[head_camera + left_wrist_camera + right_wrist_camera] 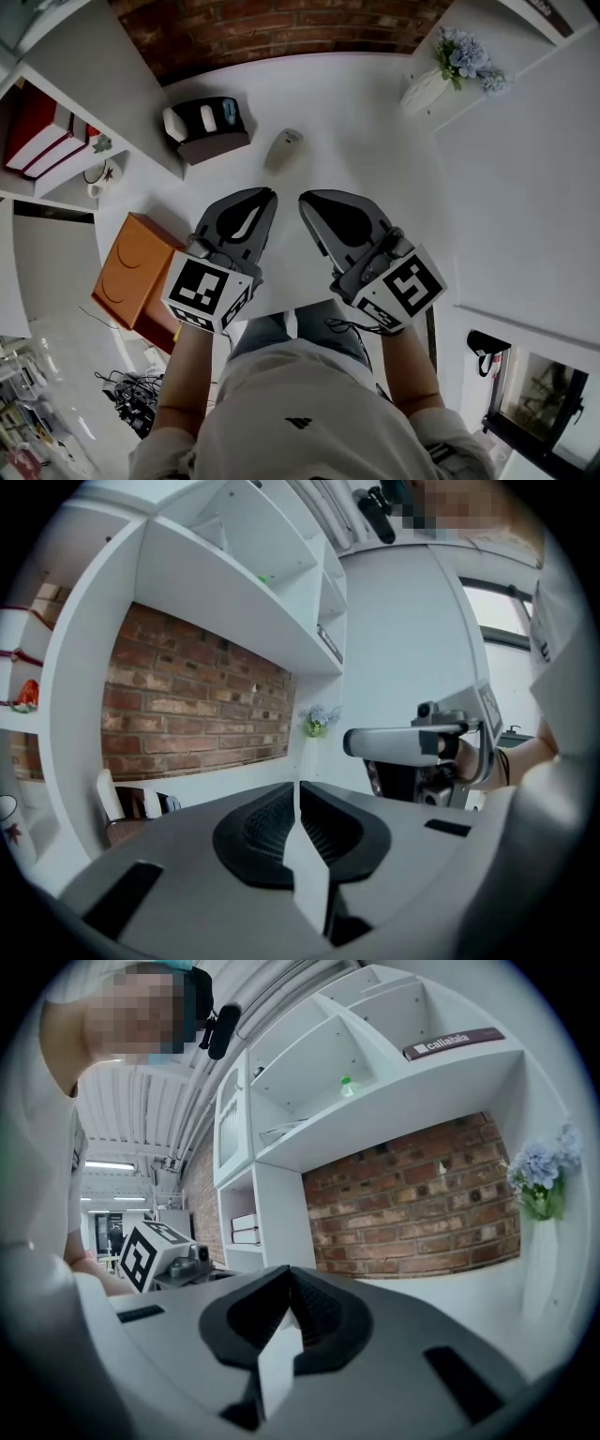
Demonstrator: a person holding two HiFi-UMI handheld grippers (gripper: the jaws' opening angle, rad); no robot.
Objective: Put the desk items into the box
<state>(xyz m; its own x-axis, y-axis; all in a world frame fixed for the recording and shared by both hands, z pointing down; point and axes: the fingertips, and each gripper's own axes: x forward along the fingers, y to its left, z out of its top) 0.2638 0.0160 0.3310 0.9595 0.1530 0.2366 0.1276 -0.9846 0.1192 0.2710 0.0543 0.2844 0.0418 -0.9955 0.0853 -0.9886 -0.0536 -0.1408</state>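
1. I am holding the left gripper (265, 197) with its jaws pressed together on nothing; the right gripper (306, 200) is likewise closed and empty; both are hovering side by side over the near part of the white desk (394, 178).
2. I am looking just beyond the tips at a pale rounded item (284, 150), possibly a mouse, lying loose on the desk; it is the nearest thing to take.
3. I am judging that the jaws need spreading before I reach it; closing across its narrower sides should give a steadier hold than pinching its domed top.
4. I am noting a dark open box (208, 131) just left of that item, with a few small things standing in it; an orange box (131, 272) is sitting off the desk's left edge; I cannot tell which one the task means.
5. I am minding the vase of flowers (450, 70) at the far right; it is standing well apart from the path.
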